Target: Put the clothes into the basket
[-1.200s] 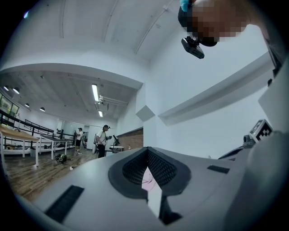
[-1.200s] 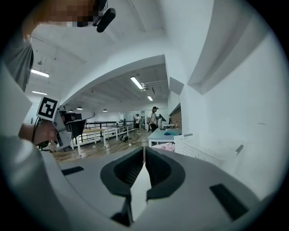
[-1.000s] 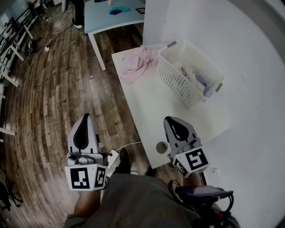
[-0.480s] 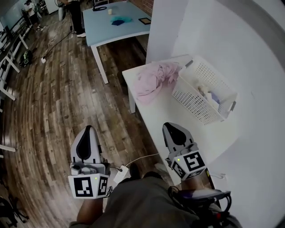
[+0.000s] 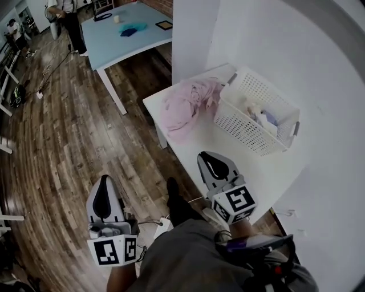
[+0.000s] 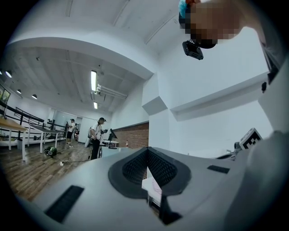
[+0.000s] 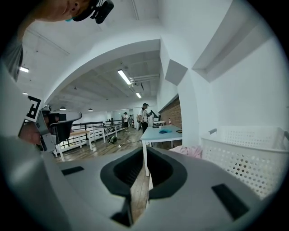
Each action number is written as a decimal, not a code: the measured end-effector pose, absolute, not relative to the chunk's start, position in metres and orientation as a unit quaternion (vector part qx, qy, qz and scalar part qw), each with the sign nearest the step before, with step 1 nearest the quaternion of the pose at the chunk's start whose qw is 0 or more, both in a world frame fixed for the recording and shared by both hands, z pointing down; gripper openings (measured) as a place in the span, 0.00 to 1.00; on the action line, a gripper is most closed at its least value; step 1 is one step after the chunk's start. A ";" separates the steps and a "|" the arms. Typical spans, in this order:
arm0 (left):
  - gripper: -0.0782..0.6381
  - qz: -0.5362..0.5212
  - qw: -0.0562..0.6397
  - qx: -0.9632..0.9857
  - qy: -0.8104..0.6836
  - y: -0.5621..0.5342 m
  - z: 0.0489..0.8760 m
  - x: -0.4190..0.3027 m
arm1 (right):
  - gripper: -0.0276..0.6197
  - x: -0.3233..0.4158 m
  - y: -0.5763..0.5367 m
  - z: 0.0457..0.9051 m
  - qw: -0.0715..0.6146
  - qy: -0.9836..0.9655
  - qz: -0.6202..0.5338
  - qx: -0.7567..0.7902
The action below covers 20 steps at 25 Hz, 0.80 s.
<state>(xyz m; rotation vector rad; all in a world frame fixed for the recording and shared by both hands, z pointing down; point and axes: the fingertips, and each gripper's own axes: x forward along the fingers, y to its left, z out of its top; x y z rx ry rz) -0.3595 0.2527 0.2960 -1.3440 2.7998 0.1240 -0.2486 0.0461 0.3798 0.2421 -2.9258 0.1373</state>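
Seen from the head, a white table (image 5: 251,165) stands against a white wall (image 5: 308,63), beside a white pillar (image 5: 188,34). The rest of the room is dark plank floor (image 5: 57,142). A white lattice basket (image 5: 242,122) sits askew at the table's far right, close to the wall, with a few pale and blue clothes (image 5: 263,117) in it. A pink garment (image 5: 182,108) lies heaped at the far left corner, up against the basket's left wall and spilling over the table's left edge. The right gripper (image 5: 205,155) hangs over the near left edge of the table. The left gripper (image 5: 104,178) is over the floor, well apart from the table. Beyond the pillar stands a pale blue table (image 5: 114,40) with small items on it, and people (image 5: 68,17) are at the far end of the room.

The left gripper view shows its jaws brought together, empty. A sliver of the white table's edge shows below the tips. Behind are a brick wall (image 6: 133,135), strip lights (image 6: 94,80) on a white ceiling, and long benches (image 6: 27,135) at the left.

The right gripper view shows its jaws likewise closed on nothing. The basket fills the right side with the pink garment just left of it, and the blue table stands behind.
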 end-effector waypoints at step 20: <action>0.12 0.018 -0.031 -0.545 0.838 0.050 0.336 -0.523 | 0.70 -0.401 -0.098 0.454 0.133 -0.968 0.129 0.170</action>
